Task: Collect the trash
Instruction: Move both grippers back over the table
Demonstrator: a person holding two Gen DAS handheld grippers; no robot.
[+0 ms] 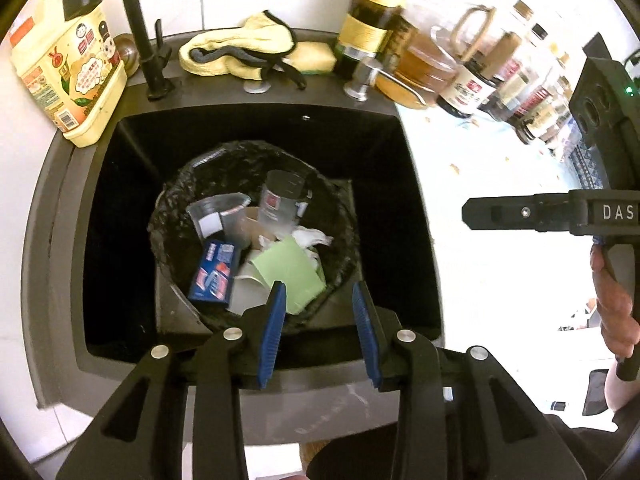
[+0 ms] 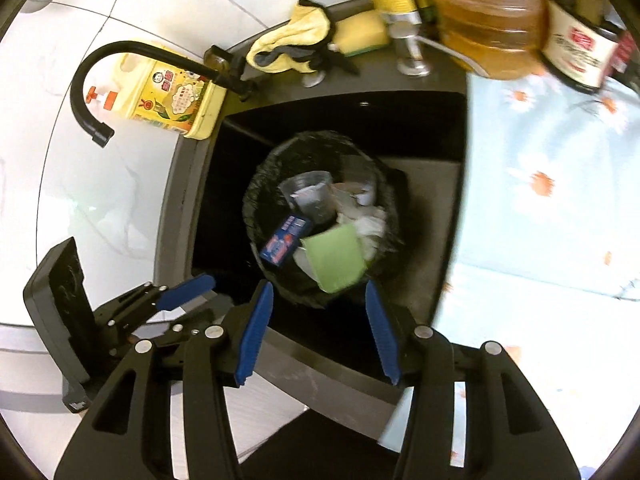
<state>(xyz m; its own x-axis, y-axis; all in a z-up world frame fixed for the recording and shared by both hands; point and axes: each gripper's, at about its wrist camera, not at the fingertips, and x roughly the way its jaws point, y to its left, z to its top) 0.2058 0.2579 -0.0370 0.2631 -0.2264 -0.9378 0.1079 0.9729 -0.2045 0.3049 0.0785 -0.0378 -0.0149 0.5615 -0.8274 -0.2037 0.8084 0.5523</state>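
Over the sink: both grippers, above a bin of trash.
Sink [image 1: 100, 240]: black basin, dark grey rim.
Bin [image 1: 168, 216]: round, black liner, standing in the basin; centre of both views.
Trash in bin: blue box [image 1: 213, 272] at 8 o'clock; green sheet [image 1: 290, 270] at 5 o'clock; clear cup [image 1: 218, 214] at 10 o'clock; clear bottle [image 1: 280, 200] at 12 o'clock; white paper [image 1: 310, 238] at 3 o'clock.
Left gripper [image 1: 320, 332]: jaws wide, nothing between them; blue pads [image 1: 276, 328] over the bin's near edge.
Right gripper [image 2: 320, 328]: jaws wide, empty; seen side-on at 3 o'clock in the left view.
Faucet [image 1: 136, 28]: black, on the rim at 11 o'clock.
Soap jug [image 1: 68, 76]: yellow, just beside the faucet.
Cloth [image 1: 236, 50]: yellow, on the back rim at 12 o'clock.
Sponge [image 1: 314, 56]: yellow, touching the cloth.
Bottles [image 1: 492, 76]: row on the counter at 2 o'clock.
Counter cover [image 2: 560, 200]: pale blue, orange flowers, right of the sink.
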